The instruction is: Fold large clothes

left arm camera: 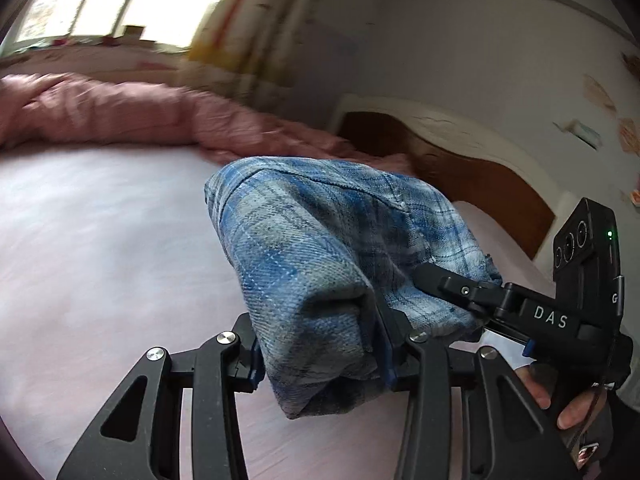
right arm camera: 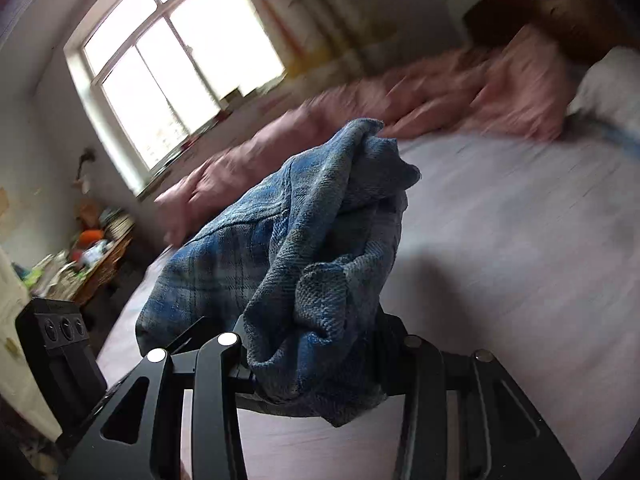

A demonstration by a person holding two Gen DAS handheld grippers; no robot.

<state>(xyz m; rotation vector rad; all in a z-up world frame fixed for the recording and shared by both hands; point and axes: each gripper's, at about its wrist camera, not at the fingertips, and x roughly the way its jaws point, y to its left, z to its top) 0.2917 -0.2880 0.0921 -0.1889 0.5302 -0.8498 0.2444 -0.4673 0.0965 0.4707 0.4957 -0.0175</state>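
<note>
A pale pink bed (left arm camera: 100, 240) fills both frames, a rumpled pink quilt (left arm camera: 120, 112) along its far side. The blue plaid shirt (left arm camera: 320, 264) hangs mid-frame, pinched by the left claw (left arm camera: 320, 356) and right claw (right arm camera: 316, 360).

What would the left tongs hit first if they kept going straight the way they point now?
Beyond the blue plaid garment clamped in the left tongs, probably the pale sheet, then the pink duvet; depth is unclear.
</note>
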